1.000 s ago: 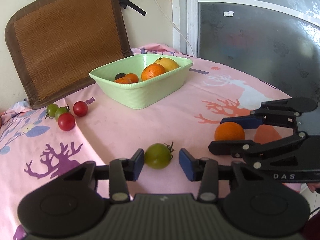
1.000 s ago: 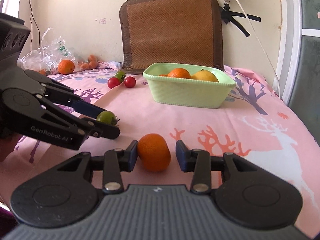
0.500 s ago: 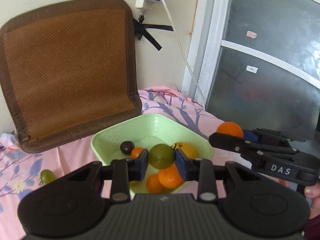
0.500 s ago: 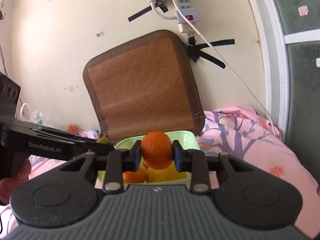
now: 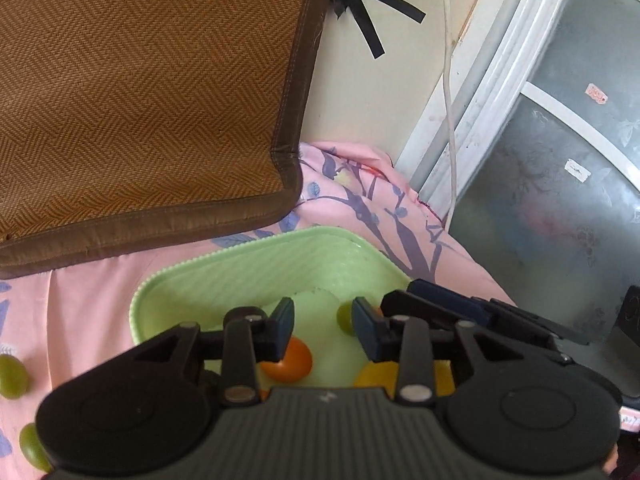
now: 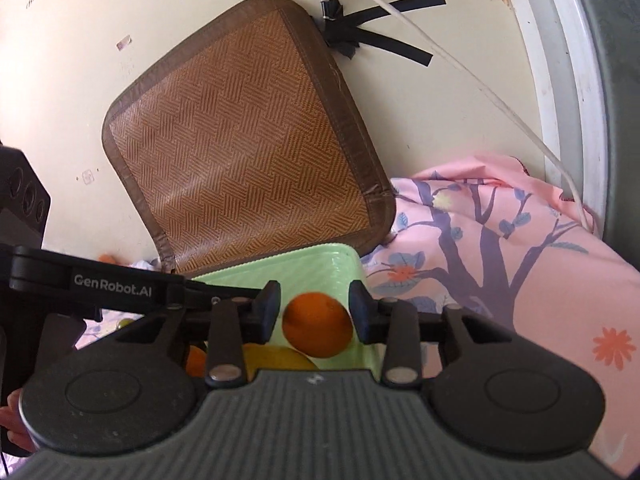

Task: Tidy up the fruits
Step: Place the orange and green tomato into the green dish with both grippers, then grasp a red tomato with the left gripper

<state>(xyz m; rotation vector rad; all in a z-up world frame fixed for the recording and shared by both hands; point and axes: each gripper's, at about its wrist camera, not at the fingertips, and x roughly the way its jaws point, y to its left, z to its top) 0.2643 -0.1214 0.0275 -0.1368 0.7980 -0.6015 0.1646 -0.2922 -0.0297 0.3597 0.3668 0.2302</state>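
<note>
Left gripper [image 5: 322, 322]: jaws apart, nothing between them, over green bowl [image 5: 256, 268]. Green tomato [image 5: 344, 319] lies in bowl just beside the right pad.
Right gripper [image 6: 314, 312]: jaws spread, orange [image 6: 317, 325] between them, gaps both sides, over bowl.
2 green tomatoes [image 5: 12, 374] on pink tablecloth [image 5: 88, 300].
Far: woven mat [image 6: 244, 148] leaning against wall.

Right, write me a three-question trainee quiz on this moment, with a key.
1. True or false: the left tongs grip a fruit.
2. Between the fingers of the right tongs, the fruit's colour is: A yellow, B orange, C green.
3. What colour is the bowl below both tongs?
Key: 1 false, they are open and empty. 2 B, the orange. 3 green.
</note>
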